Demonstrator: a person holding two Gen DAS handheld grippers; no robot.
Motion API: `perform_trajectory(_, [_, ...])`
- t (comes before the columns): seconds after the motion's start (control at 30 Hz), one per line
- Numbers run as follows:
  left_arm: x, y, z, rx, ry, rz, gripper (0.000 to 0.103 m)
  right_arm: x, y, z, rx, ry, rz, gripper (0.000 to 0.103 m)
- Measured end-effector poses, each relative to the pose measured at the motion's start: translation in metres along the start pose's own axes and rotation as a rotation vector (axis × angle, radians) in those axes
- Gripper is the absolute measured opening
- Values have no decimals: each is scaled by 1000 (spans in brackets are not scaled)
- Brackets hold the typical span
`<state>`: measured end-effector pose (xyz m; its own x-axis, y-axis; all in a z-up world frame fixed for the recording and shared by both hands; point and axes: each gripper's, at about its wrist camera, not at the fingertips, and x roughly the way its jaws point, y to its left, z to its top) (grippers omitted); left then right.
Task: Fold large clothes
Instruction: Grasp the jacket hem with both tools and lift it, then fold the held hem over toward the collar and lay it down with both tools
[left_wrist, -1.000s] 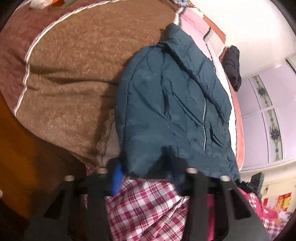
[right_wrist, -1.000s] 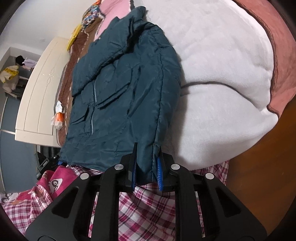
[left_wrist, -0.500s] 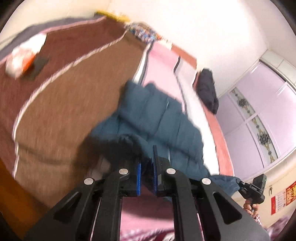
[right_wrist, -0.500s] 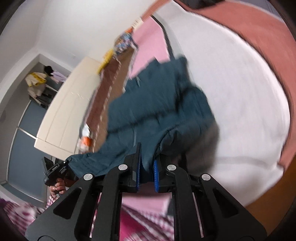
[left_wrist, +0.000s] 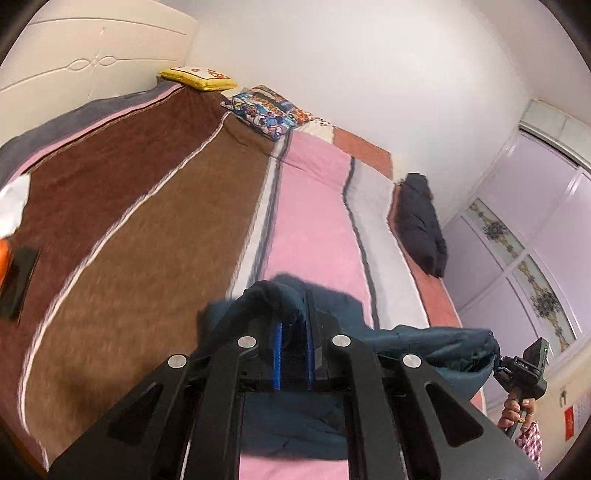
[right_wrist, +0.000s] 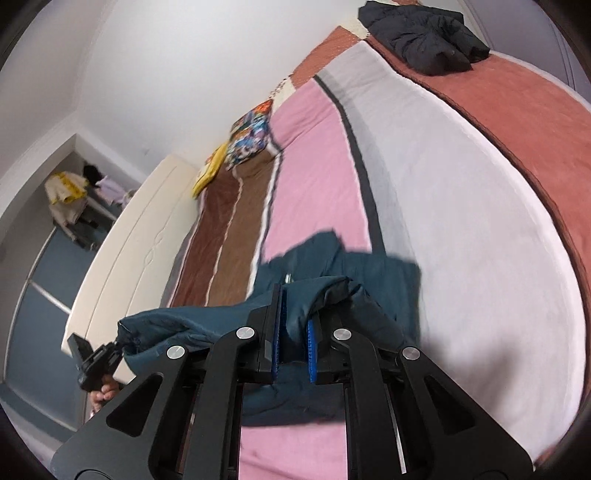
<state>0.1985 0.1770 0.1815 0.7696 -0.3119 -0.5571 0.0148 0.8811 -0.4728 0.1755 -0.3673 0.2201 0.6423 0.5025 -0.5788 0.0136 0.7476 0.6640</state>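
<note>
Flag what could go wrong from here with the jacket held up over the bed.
1. Both the left gripper and the right gripper pinch only a small bit of the teal jacket's edge; the slick fabric might slip out.
2. The jacket hangs bunched between them, so it could land creased on the striped blanket.

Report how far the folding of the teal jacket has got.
Done: nothing looks finished; no neat fold shows. In hand: the left hand-held gripper and right hand-held gripper each clamp an edge of the teal jacket, lifted and bunched above the bed. Left: laying the fold flat, then probably the black jacket at the bed's far end.
</note>
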Motion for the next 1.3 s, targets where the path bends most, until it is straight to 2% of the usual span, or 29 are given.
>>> perform_trajectory(0.13, [73,3,42,-2,27,60,9,67,-21,54,44,8,-52,11])
perform_trajectory(0.3, [159,21,64,-22,86,135,9,156,-65,90,110,67,-141,11])
perform_trajectory(0.4, [215,43,69,-51,122,177,9,197,-88,99,126,87,-174,11])
perform_trajectory(0.57, [281,70,68,-91,168,216,9,252,-122,103,122,117,-238,11])
perform_trajectory(0.7, [323,82,56,-98,209,262,9,283,-146,87,114,154,-301,11])
perform_trajectory(0.8, [347,91,39,-113,248,286,10,293,-160,73,108,153,-302,10])
perform_trajectory(0.9, [358,98,28,-132,293,302,12,289,-163,73,118,165,-276,13])
perform_trajectory(1.0, [347,98,35,-156,266,284,17,280,-161,82,146,192,-265,16])
perform_trajectory(1.13, [315,84,55,-154,200,233,28,247,-140,102,172,143,-203,23])
perform_trajectory(1.2, [290,71,65,-118,136,235,46,234,-128,107,146,131,-206,26])
perform_trajectory(1.3, [263,53,74,-58,55,243,51,224,-111,111,99,126,-224,31])
